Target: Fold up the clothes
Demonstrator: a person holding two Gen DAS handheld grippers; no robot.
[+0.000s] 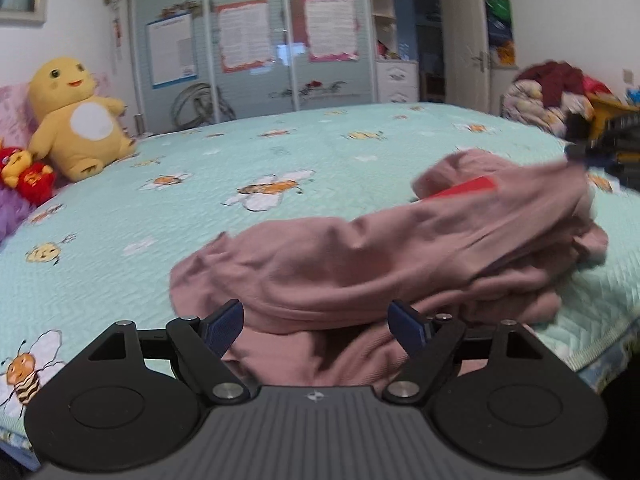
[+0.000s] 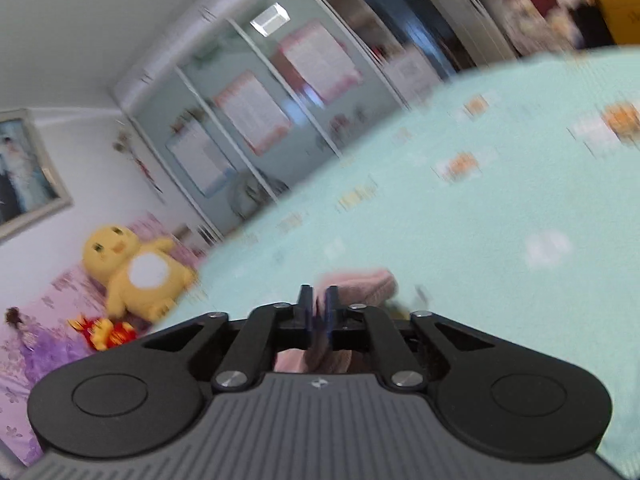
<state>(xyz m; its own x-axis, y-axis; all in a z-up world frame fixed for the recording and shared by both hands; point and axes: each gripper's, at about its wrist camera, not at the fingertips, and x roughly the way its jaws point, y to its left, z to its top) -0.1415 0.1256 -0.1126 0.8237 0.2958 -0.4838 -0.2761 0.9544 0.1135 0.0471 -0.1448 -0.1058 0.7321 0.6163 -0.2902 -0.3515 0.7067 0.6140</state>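
Each hand-held gripper looks alike: the left hand-held gripper (image 1: 318, 322) and the right hand-held gripper (image 2: 317, 314) have a grey ribbed body with a small cross-shaped mark at its top centre. On either side of that mark sit matte black rounded wings, each with a raised disc. Black link arms run forward from silver screws beside the mark to further silver screws, ending in fingers (image 1: 226, 322) faced with dark blue textured pads
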